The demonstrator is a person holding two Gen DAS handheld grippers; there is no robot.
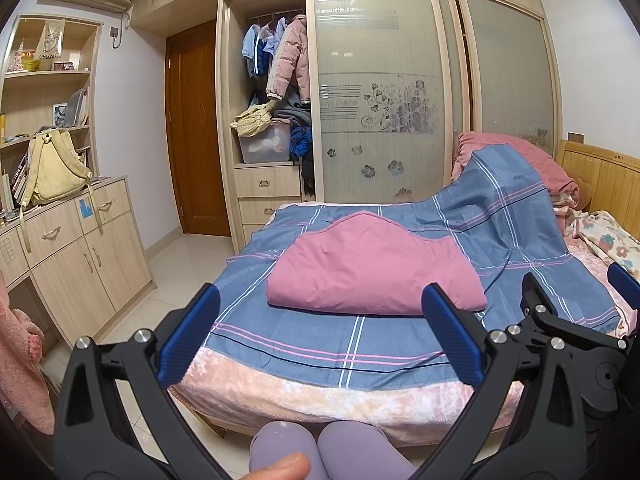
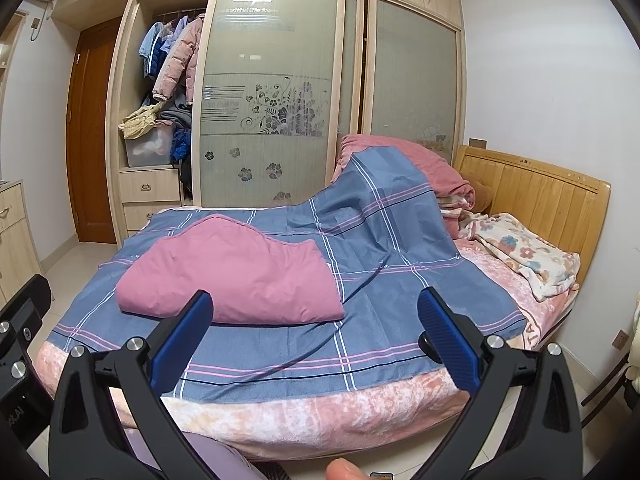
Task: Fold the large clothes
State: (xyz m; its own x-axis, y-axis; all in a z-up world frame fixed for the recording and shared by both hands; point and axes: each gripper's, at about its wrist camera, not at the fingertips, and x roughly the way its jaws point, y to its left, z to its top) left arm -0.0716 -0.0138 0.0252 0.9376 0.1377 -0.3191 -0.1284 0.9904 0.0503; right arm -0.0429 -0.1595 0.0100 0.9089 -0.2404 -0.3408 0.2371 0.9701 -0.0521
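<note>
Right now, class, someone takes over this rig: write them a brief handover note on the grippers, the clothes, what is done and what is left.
Left hand-held gripper: open, empty, held short of the bed's near edge.
Right hand-held gripper: open, empty, alongside it.
Pink garment: lies on the plaid sheet on the bed, already folded into a thick bundle.
Left: judging by its bulk, perhaps one more fold or a tidy-up; no other loose clothes lie on the sheet.
</note>
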